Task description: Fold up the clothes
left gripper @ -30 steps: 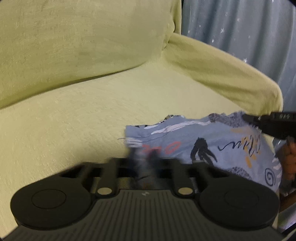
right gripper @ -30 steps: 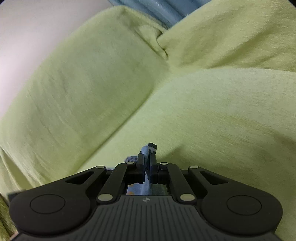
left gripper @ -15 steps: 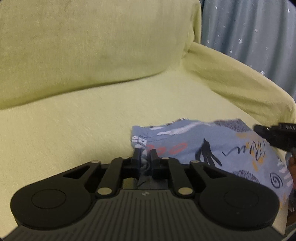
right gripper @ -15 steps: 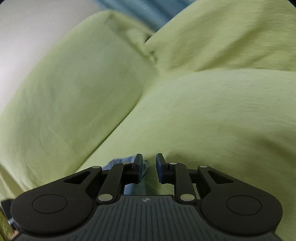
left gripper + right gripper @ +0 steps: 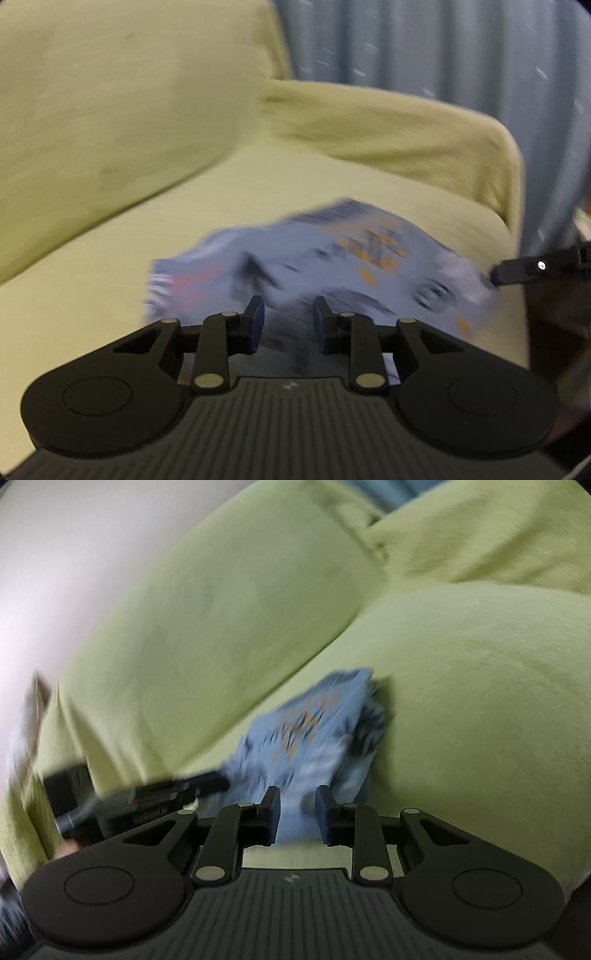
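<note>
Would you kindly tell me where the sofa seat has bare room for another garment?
Bare seat cushion lies between the backrest and the patterned blue garment. By the armrest it is crowded.

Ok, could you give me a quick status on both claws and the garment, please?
Left claw open, empty. Right claw open, empty. Garment folded on sofa, free of both. Nothing in the way.

Motion blur smears the patterned garment, its print unreadable; the right gripper is cut off at the frame's edge.
</note>
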`<act>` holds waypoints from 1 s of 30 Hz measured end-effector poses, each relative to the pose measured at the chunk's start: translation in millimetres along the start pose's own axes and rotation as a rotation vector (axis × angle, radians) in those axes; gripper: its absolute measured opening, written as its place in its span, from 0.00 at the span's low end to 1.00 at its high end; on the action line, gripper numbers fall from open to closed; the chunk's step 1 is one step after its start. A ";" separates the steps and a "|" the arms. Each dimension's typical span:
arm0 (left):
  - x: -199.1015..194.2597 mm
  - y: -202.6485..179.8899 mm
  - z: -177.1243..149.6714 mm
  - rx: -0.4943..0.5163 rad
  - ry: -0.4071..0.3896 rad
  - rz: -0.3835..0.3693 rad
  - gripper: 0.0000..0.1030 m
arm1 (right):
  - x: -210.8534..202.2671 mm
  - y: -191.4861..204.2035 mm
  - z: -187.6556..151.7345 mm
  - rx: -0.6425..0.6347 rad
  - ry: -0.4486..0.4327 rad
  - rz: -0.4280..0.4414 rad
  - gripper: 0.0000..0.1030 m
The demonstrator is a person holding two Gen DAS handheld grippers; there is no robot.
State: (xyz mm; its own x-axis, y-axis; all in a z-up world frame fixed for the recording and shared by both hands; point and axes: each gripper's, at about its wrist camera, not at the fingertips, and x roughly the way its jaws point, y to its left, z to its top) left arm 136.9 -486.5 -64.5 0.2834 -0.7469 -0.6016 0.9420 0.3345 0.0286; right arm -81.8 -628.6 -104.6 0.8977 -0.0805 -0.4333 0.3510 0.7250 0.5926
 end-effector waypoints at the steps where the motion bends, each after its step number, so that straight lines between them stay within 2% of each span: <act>1: 0.6 -7.6 -4.0 0.029 0.014 -0.015 0.23 | 2.0 6.9 -3.3 -0.062 0.018 -0.042 0.26; 3: 1.7 -19.2 -12.3 0.086 0.040 -0.042 0.23 | 6.7 16.4 -7.3 -0.162 0.043 -0.101 0.28; 5: 5.4 -24.7 -22.0 0.140 0.066 -0.046 0.23 | 12.1 17.8 -7.5 -0.197 0.048 -0.113 0.28; 7: 6.9 -25.4 -25.4 0.167 0.065 -0.045 0.23 | 15.3 12.8 -6.4 -0.166 0.050 -0.103 0.30; 9: 9.7 -21.6 -25.9 0.151 0.064 -0.047 0.23 | 16.9 6.5 -3.6 -0.110 0.045 -0.070 0.29; 11: 7.7 -21.2 -27.3 0.150 0.066 -0.048 0.24 | 13.2 -1.6 1.7 -0.049 0.039 -0.033 0.02; 12: 6.9 -20.0 -28.6 0.151 0.066 -0.048 0.25 | 10.5 -4.4 4.2 -0.029 0.046 -0.028 0.01; 16: 5.7 -15.9 -28.5 0.139 0.065 -0.057 0.25 | 0.0 -17.7 12.9 -0.029 0.026 -0.162 0.00; 19: 3.7 -16.2 -27.9 0.141 0.062 -0.057 0.25 | -1.3 -25.4 5.2 -0.002 0.027 -0.207 0.00; 21: 2.0 -16.1 -27.8 0.139 0.060 -0.058 0.25 | -2.4 -23.7 1.5 -0.003 0.010 -0.196 0.10; 22: 1.0 -15.6 -27.6 0.130 0.058 -0.063 0.24 | -3.3 -22.8 0.7 0.001 0.001 -0.179 0.26; 23: 0.6 -14.8 -27.2 0.121 0.056 -0.070 0.24 | -4.2 -22.6 1.2 0.015 -0.009 -0.143 0.53; 24: -1.0 -14.1 -26.5 0.110 0.048 -0.082 0.22 | -4.7 -23.1 1.5 0.032 -0.020 -0.104 0.61; 25: -2.9 -14.1 -25.3 0.101 0.031 -0.101 0.22 | -3.8 -22.9 1.7 0.039 -0.032 -0.079 0.67; 28: -6.7 -16.4 -22.7 0.094 -0.009 -0.150 0.23 | 8.2 -18.6 1.5 0.022 -0.016 -0.068 0.66; 30: -3.7 -22.1 -23.5 0.128 0.003 -0.163 0.23 | 19.1 -21.0 3.0 0.043 0.010 -0.043 0.59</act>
State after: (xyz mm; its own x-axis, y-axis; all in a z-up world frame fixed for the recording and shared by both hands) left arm 110.8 -477.5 -81.7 0.1251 -0.7835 -0.6087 0.9906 0.1334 0.0319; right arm -71.2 -647.4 -123.3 0.8788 -0.1040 -0.4657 0.4007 0.6908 0.6018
